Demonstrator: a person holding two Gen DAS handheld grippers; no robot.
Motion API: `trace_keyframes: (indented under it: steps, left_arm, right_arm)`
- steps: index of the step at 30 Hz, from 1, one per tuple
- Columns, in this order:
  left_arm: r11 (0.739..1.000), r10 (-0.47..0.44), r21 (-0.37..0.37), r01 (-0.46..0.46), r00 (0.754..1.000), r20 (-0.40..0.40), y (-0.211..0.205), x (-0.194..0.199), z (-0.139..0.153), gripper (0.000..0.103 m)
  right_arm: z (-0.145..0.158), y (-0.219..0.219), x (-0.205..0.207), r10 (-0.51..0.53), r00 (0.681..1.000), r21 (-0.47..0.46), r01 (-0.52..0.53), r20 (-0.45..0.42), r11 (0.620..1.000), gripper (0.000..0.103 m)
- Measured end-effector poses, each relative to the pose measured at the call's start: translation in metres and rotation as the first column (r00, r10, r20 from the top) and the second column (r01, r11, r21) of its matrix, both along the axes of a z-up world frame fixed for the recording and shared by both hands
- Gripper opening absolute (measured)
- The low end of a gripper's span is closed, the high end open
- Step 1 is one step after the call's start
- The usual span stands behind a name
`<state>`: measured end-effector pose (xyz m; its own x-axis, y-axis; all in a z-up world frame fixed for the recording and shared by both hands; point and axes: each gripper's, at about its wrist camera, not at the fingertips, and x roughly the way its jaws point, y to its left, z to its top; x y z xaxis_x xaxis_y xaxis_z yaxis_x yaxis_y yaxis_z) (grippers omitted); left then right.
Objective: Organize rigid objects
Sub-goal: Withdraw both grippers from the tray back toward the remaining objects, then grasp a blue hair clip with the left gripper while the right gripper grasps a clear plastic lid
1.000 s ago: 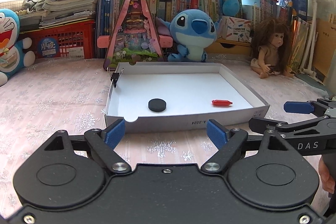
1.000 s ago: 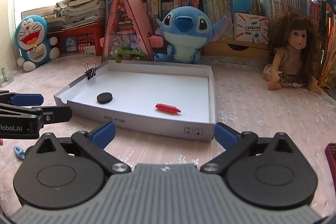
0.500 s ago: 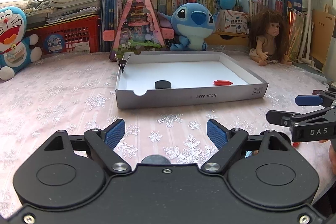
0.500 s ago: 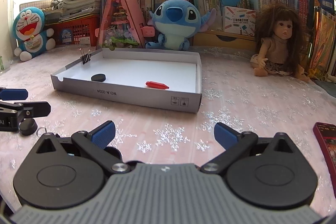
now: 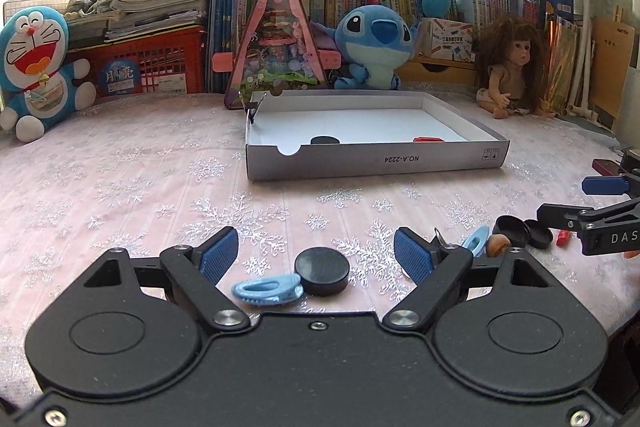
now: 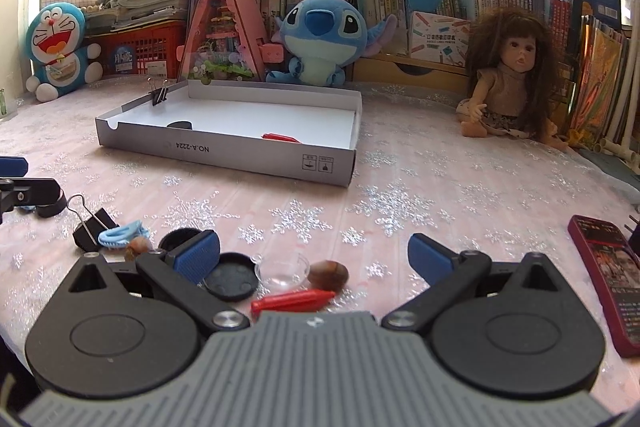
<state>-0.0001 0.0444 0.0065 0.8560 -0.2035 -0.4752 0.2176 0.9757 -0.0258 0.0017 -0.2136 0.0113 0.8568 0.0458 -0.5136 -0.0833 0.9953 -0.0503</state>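
Left wrist view: both claws gape empty, so the left claw [image 5: 316, 253] closing on the puck [image 5: 322, 270] might snag the touching blue clip [image 5: 267, 289], while the right claw [image 6: 314, 253] risks nudging the nut [image 6: 328, 271].

Left hand-held gripper [image 5: 316, 254] was held low and roughly level, pointing forward, jaws spread wide apart. Both blue fingertip pads [image 5: 218, 257] were visible and gripped nothing. Right hand-held gripper [image 6: 314, 259] was likewise low and level, jaws spread wide, blue pads [image 6: 198, 255] clear of any contact between them. In the left wrist view, the right hand-held gripper entered from the right edge, its fingers pointing left, one blue pad above the other. In the right wrist view, the left hand-held gripper showed at the left edge, fingers pointing right. The two units were side by side, well apart.
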Motion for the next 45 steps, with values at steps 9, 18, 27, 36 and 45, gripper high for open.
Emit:
trace_keyframes:
  steps: [9,18,27,36,45]
  left_arm:
    - [0.999,0.022,-0.029,-0.023,1.000,-0.022,0.016,-0.012,-0.005,0.077]
    - [0.999,0.033,-0.036,-0.034,0.999,-0.035,0.022,-0.015,-0.010,0.056]
    - [0.998,0.035,-0.044,-0.037,0.999,-0.038,0.025,-0.014,-0.012,0.047]
    - [0.998,0.026,-0.048,-0.027,0.999,-0.040,0.023,-0.011,-0.014,0.036]
    - [0.998,0.024,-0.052,-0.026,0.999,-0.033,0.024,-0.009,-0.014,0.035]
  right_arm:
    - [-0.006,-0.009,-0.006,-0.035,0.999,0.012,0.035,-0.028,0.999,0.103]
    - [-0.004,0.000,-0.012,-0.005,1.000,0.006,0.005,-0.012,1.000,0.090]
    - [-0.004,0.011,-0.011,0.029,1.000,-0.001,-0.029,-0.008,1.000,0.058]
    - [-0.005,0.017,-0.012,0.045,0.999,-0.026,-0.045,-0.004,0.999,0.041]
    - [-0.001,0.028,-0.012,0.072,0.997,-0.063,-0.070,0.023,0.996,0.041]
